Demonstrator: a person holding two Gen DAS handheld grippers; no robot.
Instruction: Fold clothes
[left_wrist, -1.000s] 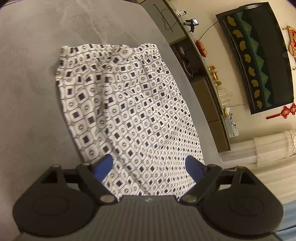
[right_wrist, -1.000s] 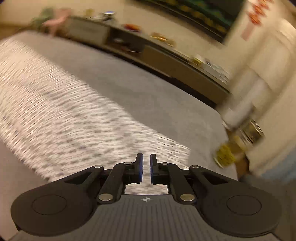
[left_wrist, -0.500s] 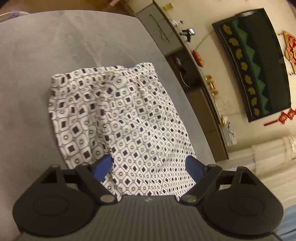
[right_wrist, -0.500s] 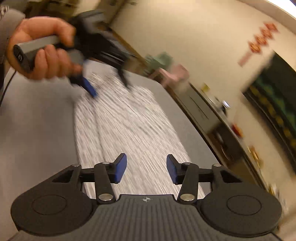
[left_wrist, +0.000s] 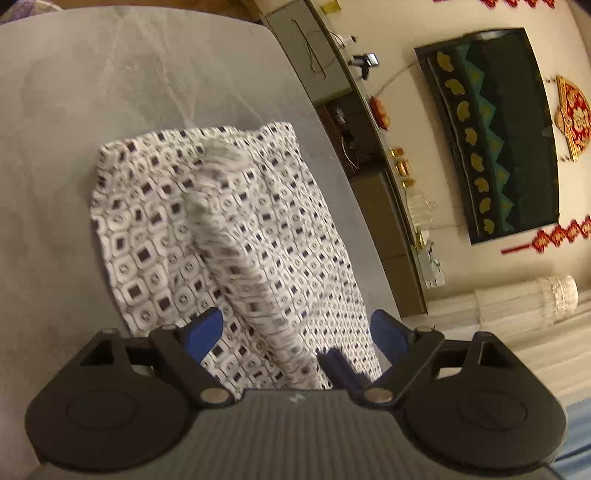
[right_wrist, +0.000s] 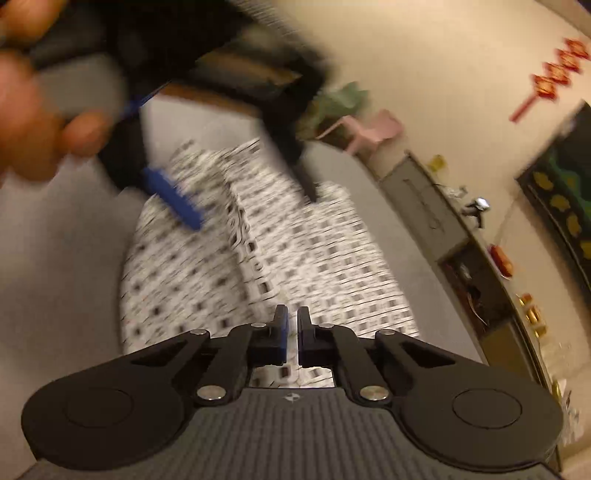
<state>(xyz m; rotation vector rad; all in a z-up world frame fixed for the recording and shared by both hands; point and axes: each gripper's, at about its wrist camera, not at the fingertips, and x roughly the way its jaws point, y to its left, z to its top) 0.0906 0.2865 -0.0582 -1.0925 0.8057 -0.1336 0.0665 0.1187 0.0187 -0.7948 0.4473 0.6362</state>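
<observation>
A black-and-white patterned garment (left_wrist: 221, 240) lies on the grey surface (left_wrist: 74, 110), near its edge that faces the TV wall, with a raised fold ridge running down its middle. The left gripper (left_wrist: 295, 332) hangs above the garment's near end, jaws spread wide, nothing between them. The right gripper (right_wrist: 291, 328) has its blue pads (right_wrist: 282, 332) drawn nearly together; the ridge of cloth runs up to them, but whether fabric is pinched I cannot tell. The right-wrist view is motion-blurred.
</observation>
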